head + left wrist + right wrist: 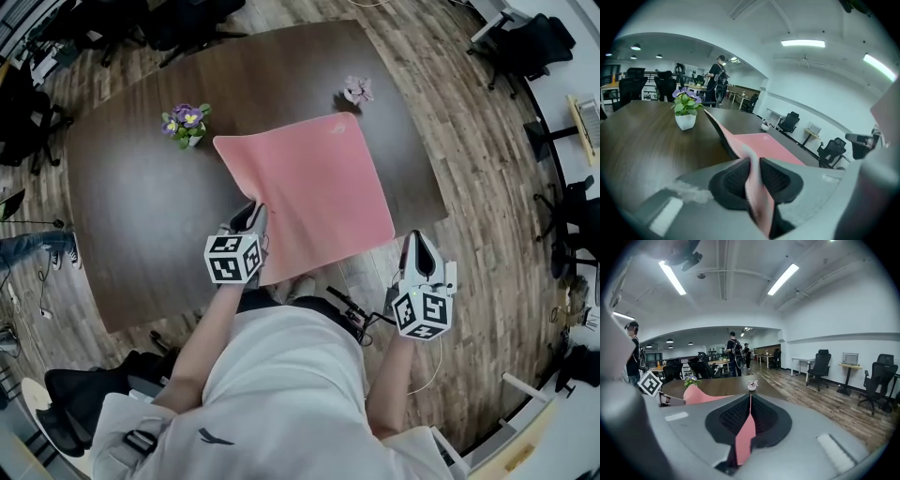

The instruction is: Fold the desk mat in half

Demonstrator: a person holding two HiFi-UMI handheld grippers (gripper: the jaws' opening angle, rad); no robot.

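A pink desk mat [309,187] lies on the dark wooden table [141,206], with its near edge raised. My left gripper [255,211] is shut on the mat's near-left corner. In the left gripper view the mat [768,143] runs up between the pads of that gripper [753,164], and its dark underside shows along the lifted left edge. My right gripper [415,236] is at the near-right corner, just off the table's edge. The right gripper view shows the gripper [750,401] clamped on a pink strip, with more of the mat [701,394] beyond.
A white pot of purple flowers [186,122] stands just off the mat's far-left corner. A small pink flower pot [357,91] sits by the far-right corner. Office chairs [530,42] ring the table on the wood floor. People stand far back in the room [733,350].
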